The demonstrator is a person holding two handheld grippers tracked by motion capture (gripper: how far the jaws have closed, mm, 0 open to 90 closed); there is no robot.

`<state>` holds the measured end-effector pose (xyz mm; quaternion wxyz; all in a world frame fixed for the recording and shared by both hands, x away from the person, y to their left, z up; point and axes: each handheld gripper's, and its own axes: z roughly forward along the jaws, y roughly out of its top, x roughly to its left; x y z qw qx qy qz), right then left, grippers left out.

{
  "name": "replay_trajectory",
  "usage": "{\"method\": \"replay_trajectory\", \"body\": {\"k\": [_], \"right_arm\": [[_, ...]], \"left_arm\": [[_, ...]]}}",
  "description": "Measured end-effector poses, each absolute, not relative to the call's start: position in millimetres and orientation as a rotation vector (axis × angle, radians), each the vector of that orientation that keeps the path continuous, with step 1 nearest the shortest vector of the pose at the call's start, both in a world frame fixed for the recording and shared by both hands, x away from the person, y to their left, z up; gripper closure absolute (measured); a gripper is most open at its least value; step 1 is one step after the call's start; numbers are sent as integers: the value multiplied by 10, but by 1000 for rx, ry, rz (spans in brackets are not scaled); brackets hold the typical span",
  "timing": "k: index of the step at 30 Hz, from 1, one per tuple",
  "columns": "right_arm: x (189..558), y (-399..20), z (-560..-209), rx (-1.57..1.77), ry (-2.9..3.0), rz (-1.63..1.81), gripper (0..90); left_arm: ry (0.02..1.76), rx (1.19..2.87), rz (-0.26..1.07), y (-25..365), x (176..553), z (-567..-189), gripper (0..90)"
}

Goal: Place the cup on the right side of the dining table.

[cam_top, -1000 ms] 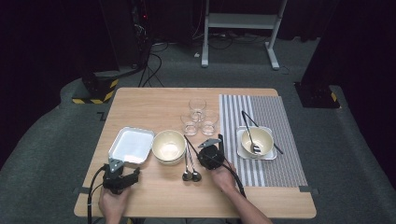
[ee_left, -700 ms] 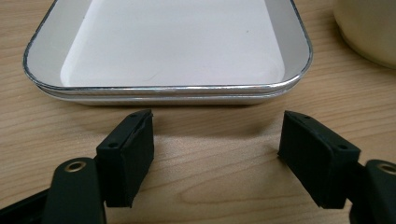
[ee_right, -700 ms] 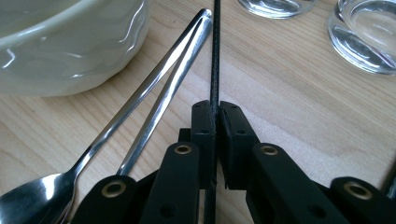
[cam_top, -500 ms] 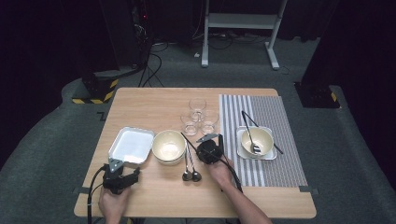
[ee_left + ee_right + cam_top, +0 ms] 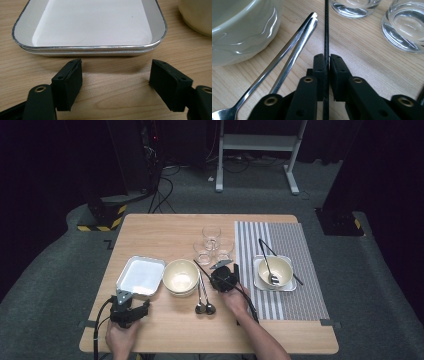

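My right gripper [image 5: 216,270] lies low over the table's middle, between a cream bowl [image 5: 181,276] and the striped placemat [image 5: 300,245]. In the right gripper view its jaws [image 5: 327,62] hug a thin black chopstick [image 5: 326,25] that runs on toward the glasses; they have just been opening slightly with the stick still between them. Two steel spoons [image 5: 294,45] lie side by side left of it, beside the bowl [image 5: 239,27]. My left gripper [image 5: 129,299] rests at the front left, open and holding nothing [image 5: 116,75], just short of a white metal-rimmed tray [image 5: 87,47].
Three clear glasses [image 5: 211,232] stand close behind the chopstick [image 5: 202,269], two of them near in the right gripper view [image 5: 404,27]. On the placemat a second bowl [image 5: 275,271] sits on a square plate with a spoon in it. The tray [image 5: 119,280] touches nothing.
My right gripper has edged a little farther up the table with the chopstick between its jaws. The left gripper has stayed put.
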<state>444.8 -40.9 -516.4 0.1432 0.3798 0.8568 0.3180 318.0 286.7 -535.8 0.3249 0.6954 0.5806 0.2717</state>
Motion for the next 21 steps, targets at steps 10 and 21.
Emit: {"method": "replay_trajectory", "body": {"k": [10, 21], "right_arm": [[4337, -503, -5151, 1096, 2480, 884, 799], [4239, -454, -5155, 1049, 2445, 821, 851]], "left_arm": [[1522, 1823, 713, 2865, 3180, -5359, 266], [1522, 1823, 712, 2867, 3180, -5359, 266]]}}
